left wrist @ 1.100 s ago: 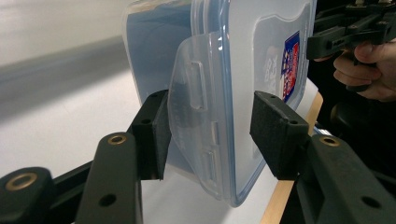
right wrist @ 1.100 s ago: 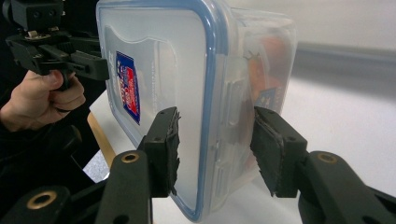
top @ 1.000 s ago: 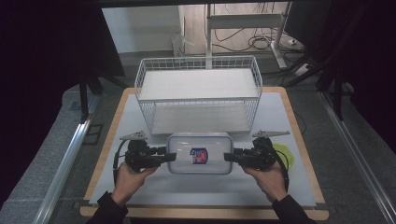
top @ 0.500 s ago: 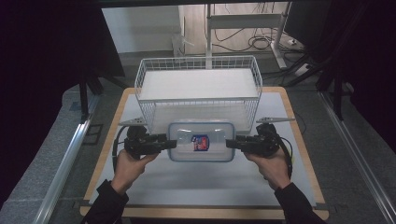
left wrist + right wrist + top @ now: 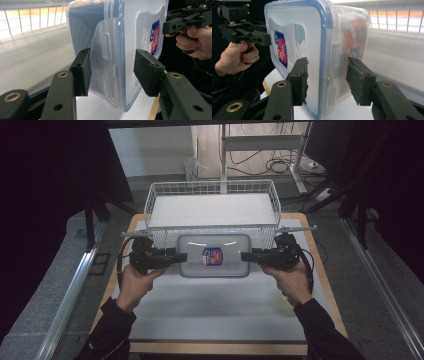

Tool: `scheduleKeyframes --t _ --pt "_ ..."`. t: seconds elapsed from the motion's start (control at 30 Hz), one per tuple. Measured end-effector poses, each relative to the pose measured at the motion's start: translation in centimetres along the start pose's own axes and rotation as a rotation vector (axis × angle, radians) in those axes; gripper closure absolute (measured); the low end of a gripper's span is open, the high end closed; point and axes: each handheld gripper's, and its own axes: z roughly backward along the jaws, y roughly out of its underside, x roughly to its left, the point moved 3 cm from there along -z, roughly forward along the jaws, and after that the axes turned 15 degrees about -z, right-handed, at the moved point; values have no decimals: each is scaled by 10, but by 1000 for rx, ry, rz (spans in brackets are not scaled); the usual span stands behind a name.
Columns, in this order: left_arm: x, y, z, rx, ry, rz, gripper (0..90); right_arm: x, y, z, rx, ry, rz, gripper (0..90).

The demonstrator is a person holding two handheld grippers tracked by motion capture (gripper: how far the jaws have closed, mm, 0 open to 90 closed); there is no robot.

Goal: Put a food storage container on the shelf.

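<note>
Wire basket (image 5: 212, 207) sits just ahead of both tongs, on table (image 5: 210, 320). Plastic container (image 5: 214, 255) hangs between them, off table, near basket's front wall. Your left gripper (image 5: 176, 257) is clenched on one short end, right gripper (image 5: 250, 256) on other; pads (image 5: 83, 71) pinch lid and base. Keep both hands level, squeeze even, clear front rim before moving forward. Against a second ago: container is higher and closer to basket, grip unchanged.
</note>
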Motion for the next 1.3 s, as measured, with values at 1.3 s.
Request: scheduleKeyframes --t 1.3 --pt "53 -90 16 -70 -11 39 502 19 -106 -8 -42 -39 -27 529"
